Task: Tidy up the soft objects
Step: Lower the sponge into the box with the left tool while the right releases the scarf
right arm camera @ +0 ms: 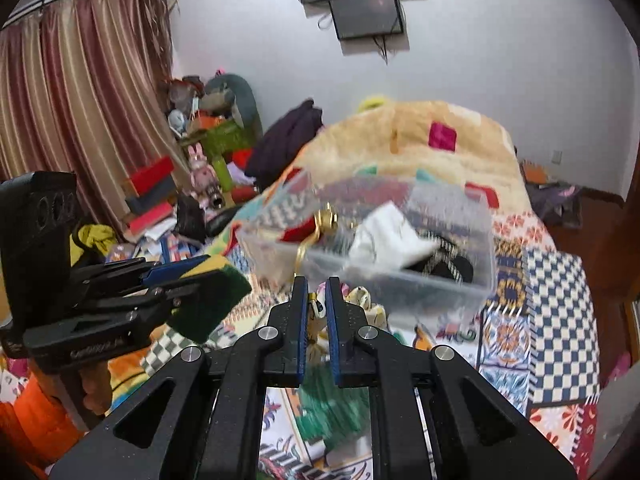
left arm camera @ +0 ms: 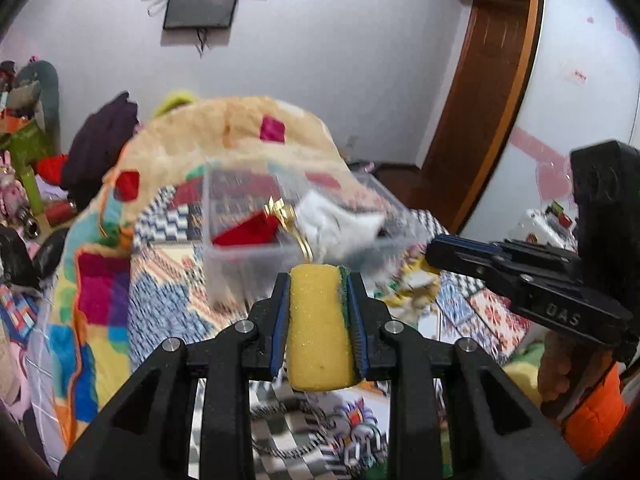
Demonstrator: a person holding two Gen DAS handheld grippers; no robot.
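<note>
My left gripper [left arm camera: 319,280] is shut on a yellow sponge with a green scouring side [left arm camera: 318,328], held above the bed; the sponge also shows in the right wrist view [right arm camera: 216,300]. A clear plastic box [left arm camera: 256,220] lies ahead on the bed, holding a red cloth [left arm camera: 250,232], a white cloth [left arm camera: 344,224] and a gold clip. The box shows in the right wrist view [right arm camera: 400,280] too. My right gripper [right arm camera: 317,284] is narrowly open and empty, above a yellow-and-white soft item [right arm camera: 360,300] in front of the box. In the left wrist view the right gripper [left arm camera: 436,256] reaches in from the right.
A patchwork quilt [right arm camera: 552,312] covers the bed. A fluffy beige blanket with coloured squares [left arm camera: 248,128] is heaped behind the box. Dark clothes [right arm camera: 288,136] and cluttered shelves [right arm camera: 208,136] lie at the far left. A wooden door frame [left arm camera: 480,88] stands at the right.
</note>
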